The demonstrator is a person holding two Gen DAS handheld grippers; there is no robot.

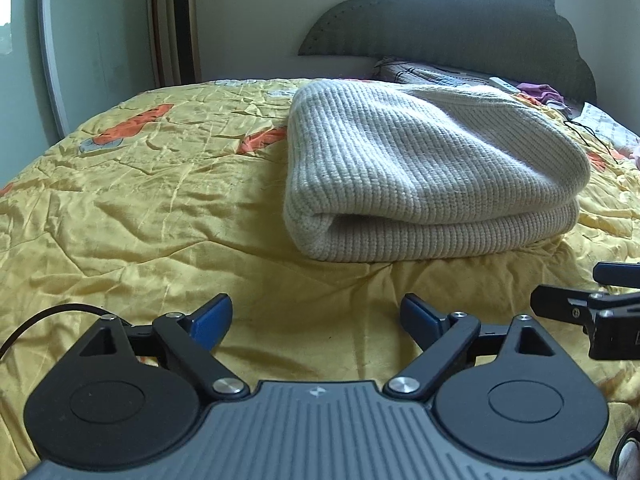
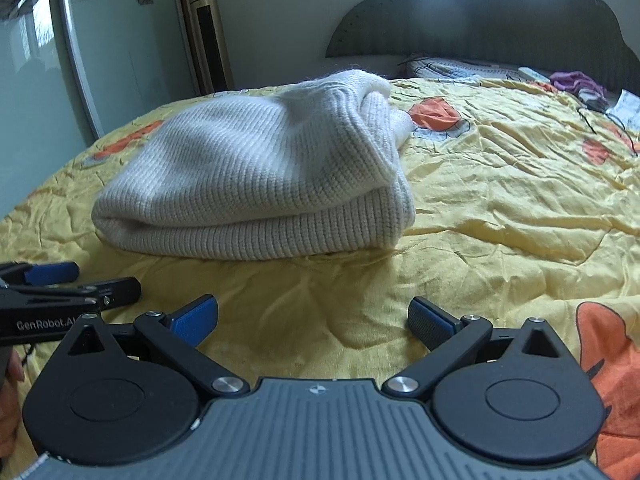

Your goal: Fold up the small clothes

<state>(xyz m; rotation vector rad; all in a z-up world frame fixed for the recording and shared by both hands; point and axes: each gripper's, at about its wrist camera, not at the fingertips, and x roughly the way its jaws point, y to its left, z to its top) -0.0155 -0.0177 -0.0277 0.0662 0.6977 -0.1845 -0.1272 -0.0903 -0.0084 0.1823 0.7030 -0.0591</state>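
Observation:
A cream ribbed knit sweater (image 1: 432, 172) lies folded in a thick stack on the yellow bedspread (image 1: 140, 200), its rounded fold facing me. My left gripper (image 1: 316, 320) hovers over the bedspread short of the sweater's near edge, jaws wide apart, nothing between the blue pads. In the right wrist view the same sweater (image 2: 256, 184) sits ahead and to the left, its top layer bunched at the right end. My right gripper (image 2: 314, 320) is open and empty above the bedspread (image 2: 500, 208), also short of the sweater. Each gripper shows at the edge of the other's view.
A grey cloud-shaped headboard (image 1: 460, 20) stands at the far end with pillows, a purple cloth (image 2: 576, 80) and a black cable (image 1: 588, 136) near it. A tall gold fan tower (image 2: 208, 32) and a glass door (image 2: 36, 80) stand left. A hand (image 2: 10, 392) shows at lower left.

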